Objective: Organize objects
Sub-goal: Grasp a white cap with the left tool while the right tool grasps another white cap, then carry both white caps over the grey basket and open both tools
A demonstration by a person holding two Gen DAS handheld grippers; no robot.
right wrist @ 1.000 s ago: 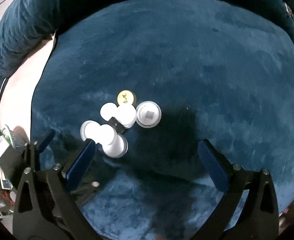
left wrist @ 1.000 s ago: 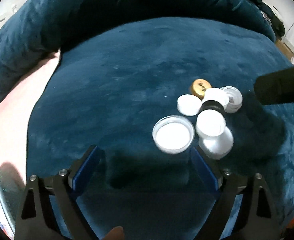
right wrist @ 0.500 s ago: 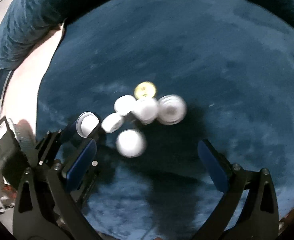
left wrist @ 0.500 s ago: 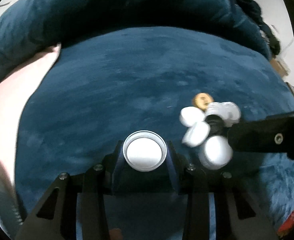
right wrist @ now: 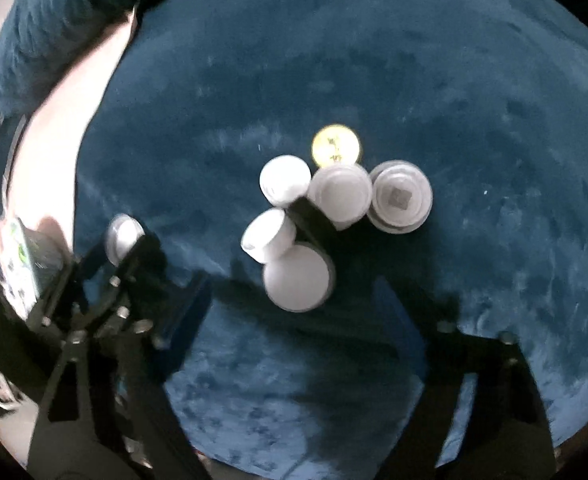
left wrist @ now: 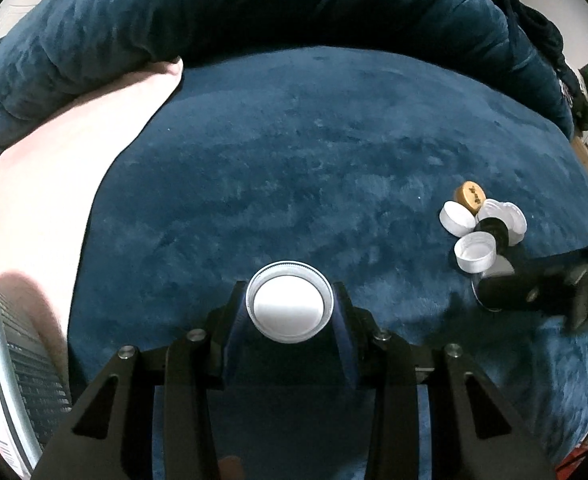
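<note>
Surface: dark blue plush blanket [left wrist: 333, 168], soft and uneven; not a firm base for small parts.
Left gripper [left wrist: 290, 312]: fingers drawn in narrow, clamped on the rim of a wide white lid [left wrist: 289, 306], hollow side facing the camera, held well apart from the rest.
Right gripper [right wrist: 294, 312]: fingers have just been closing; they stand part-way in, either side of a large white cap [right wrist: 297, 277], with no contact visible.
Remaining items: cluster of white caps [right wrist: 339, 194] with a gold cap [right wrist: 335, 146] at its far edge and a small black piece [right wrist: 313, 222] in the middle, all touching or just beside one another.
Step in hand, as judged: left carries its lid clear; right lines up on the nearest cap.
Method advice: centre the cap between the fingers before closing; come straight down so neighbours are not knocked.
Risk: smooth round rim could slip sideways; picture is blurred, so alignment is uncertain.
</note>
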